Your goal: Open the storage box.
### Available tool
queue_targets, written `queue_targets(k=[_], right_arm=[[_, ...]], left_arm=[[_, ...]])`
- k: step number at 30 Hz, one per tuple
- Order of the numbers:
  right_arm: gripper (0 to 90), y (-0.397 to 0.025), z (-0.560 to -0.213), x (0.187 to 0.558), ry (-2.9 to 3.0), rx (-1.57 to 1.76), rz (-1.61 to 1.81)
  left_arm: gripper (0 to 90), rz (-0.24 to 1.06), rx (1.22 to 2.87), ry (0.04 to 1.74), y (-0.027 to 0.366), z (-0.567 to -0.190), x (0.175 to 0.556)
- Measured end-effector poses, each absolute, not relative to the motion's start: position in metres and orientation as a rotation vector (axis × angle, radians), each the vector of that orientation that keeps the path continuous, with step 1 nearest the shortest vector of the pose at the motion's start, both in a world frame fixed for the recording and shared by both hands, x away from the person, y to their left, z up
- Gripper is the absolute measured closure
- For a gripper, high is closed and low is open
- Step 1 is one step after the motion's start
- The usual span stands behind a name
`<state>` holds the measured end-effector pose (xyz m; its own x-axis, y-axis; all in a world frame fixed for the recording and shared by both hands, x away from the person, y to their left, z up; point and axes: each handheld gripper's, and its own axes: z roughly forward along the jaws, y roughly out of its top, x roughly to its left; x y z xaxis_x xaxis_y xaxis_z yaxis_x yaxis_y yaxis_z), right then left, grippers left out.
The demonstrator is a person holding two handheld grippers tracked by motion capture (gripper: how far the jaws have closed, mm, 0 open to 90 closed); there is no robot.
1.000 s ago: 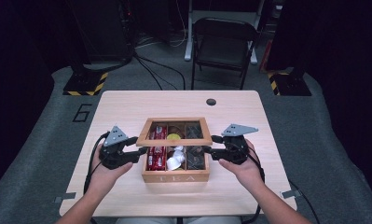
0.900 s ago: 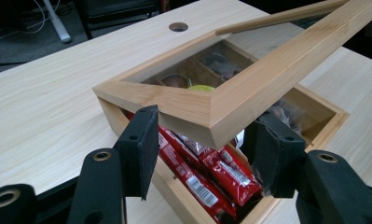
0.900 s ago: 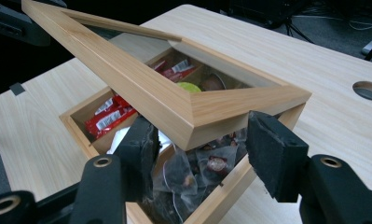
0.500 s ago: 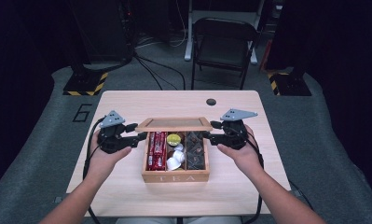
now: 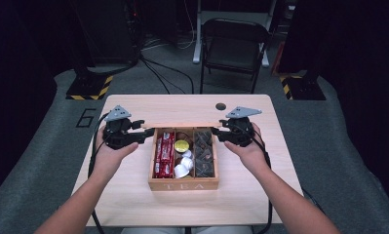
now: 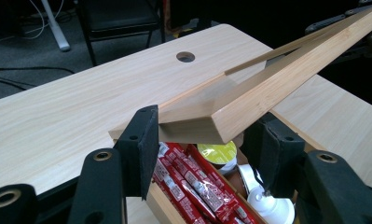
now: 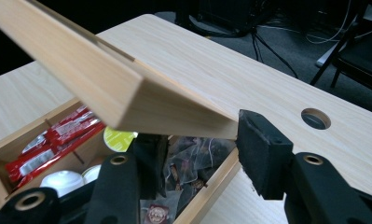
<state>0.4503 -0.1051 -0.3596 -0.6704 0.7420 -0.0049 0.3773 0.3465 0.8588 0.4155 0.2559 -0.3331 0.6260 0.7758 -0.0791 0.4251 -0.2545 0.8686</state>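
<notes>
Rectangular pale-wood framed lid, raised over compartmented wooden tea box; left claw and right claw each pinch a lid end.

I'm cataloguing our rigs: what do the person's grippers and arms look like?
Both the left gripper and right gripper are black, each topped by a grey three-cornered plate and trailing a black cable. Jaws are black with padded faces and bolt holes. The forearms are bare, no sleeves in view.

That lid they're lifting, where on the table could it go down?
Bare wood lies behind the box around the hole, and along the near edge. Both sides are crowded by the left gripper and right gripper holding the lid.
</notes>
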Motion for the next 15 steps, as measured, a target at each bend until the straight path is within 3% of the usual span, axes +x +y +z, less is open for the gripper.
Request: queue_targets(k=[3, 15], right_arm=[[57.9, -0.105, -0.36, 0.453, 2.206, 0.976, 1.265], [58.0, -0.106, -0.358, 0.458, 2.204, 0.974, 1.286]], left_arm=[[46.2, 0.465, 1.88, 0.958, 0.256, -0.332, 0.417], [48.8, 0.516, 1.896, 0.977, 0.255, -0.345, 0.433]])
